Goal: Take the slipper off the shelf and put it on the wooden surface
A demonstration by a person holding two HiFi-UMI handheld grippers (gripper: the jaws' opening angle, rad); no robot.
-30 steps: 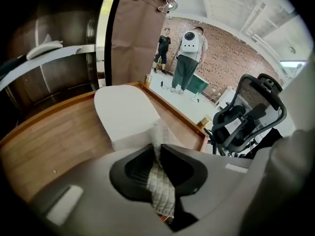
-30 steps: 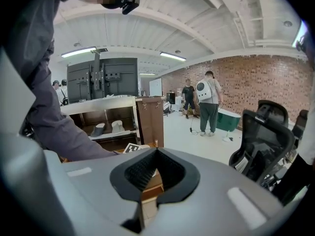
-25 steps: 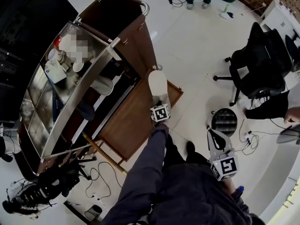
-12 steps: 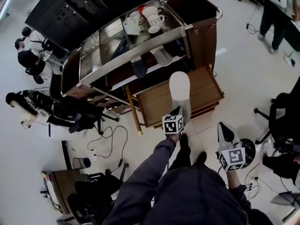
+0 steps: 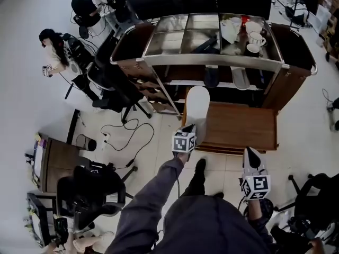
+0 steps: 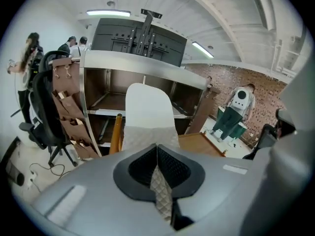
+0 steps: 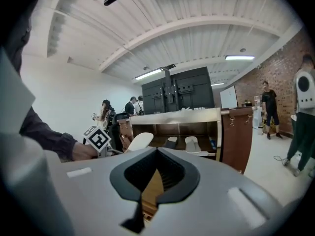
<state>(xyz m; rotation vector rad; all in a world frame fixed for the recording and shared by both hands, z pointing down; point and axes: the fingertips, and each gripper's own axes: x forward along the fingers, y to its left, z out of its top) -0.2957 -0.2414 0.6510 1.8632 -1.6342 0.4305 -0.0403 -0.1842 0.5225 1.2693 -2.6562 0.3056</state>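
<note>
White slipper [image 6: 147,113], quilting only in left gripper view.

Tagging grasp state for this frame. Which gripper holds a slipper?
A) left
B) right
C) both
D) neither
A: the left gripper is shut on the quilted end of the white slipper, while the right gripper has nothing between its jaws.
</note>
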